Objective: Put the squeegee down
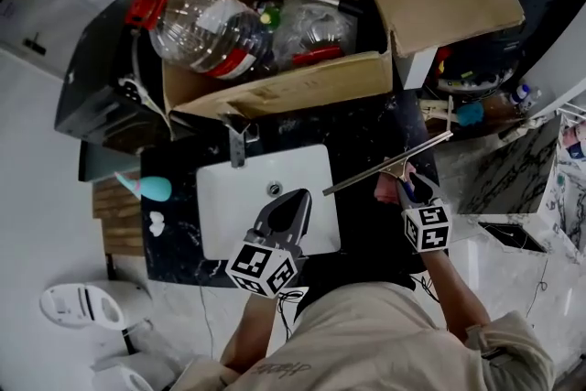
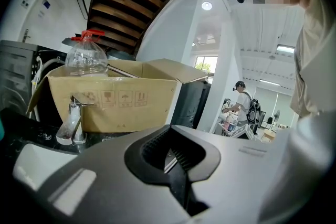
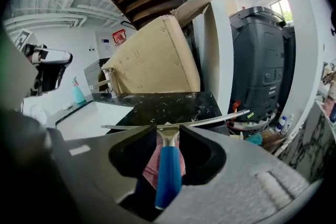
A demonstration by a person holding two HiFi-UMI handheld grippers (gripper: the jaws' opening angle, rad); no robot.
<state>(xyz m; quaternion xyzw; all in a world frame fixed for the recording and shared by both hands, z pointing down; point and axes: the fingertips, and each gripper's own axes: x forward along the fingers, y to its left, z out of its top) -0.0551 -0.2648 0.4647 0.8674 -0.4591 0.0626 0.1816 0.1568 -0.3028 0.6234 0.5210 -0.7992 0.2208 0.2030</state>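
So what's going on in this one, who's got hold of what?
A person stands at a black counter with a white sink, holding a gripper in each hand. The right gripper is shut on the blue handle of a squeegee, with a pinkish cloth caught in the jaws beside it. The blade reaches out over the counter to the right of the sink and does not look set down yet. The left gripper is shut and empty, over the sink's front edge.

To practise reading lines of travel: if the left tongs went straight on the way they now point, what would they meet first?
The left tongs would probably meet the front wall of the cardboard box, beyond the sink; the faucet stands left of that line. Depth is unclear.
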